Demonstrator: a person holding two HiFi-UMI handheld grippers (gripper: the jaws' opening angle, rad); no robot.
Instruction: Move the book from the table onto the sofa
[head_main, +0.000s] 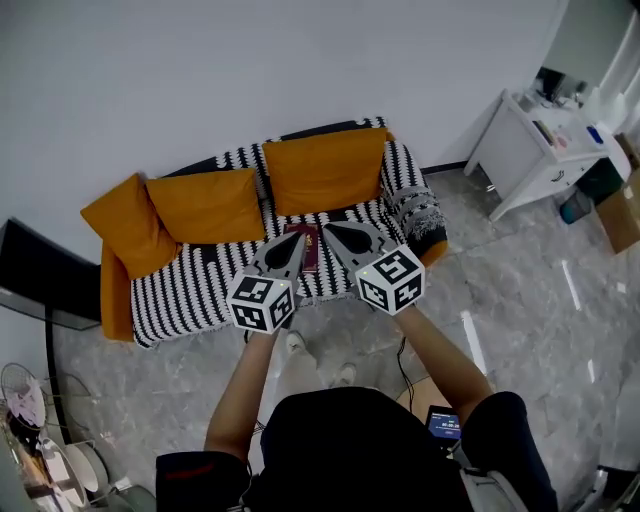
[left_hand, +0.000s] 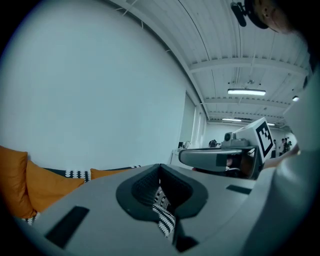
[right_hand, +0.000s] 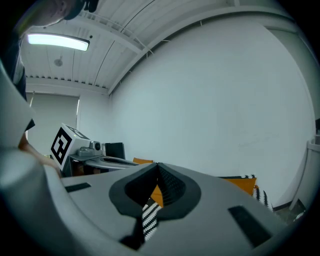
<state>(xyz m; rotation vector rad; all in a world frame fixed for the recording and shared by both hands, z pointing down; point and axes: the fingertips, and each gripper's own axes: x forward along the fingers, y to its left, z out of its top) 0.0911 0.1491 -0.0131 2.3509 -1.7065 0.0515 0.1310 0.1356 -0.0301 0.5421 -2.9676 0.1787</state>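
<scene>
Left gripper (head_main: 296, 240) jaws closed, empty, right gripper (head_main: 330, 229) the same, book (head_main: 308, 248) on sofa (head_main: 190, 285)

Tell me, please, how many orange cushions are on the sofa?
3. The left cushion leans at the sofa's left end, the middle cushion sits beside it, the right cushion rests against the backrest further right. None appears hidden.

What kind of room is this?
Probably a lounge corner in an office: a striped sofa with orange cushions against a bare wall, a white desk nearby, shiny tiled floor.
</scene>
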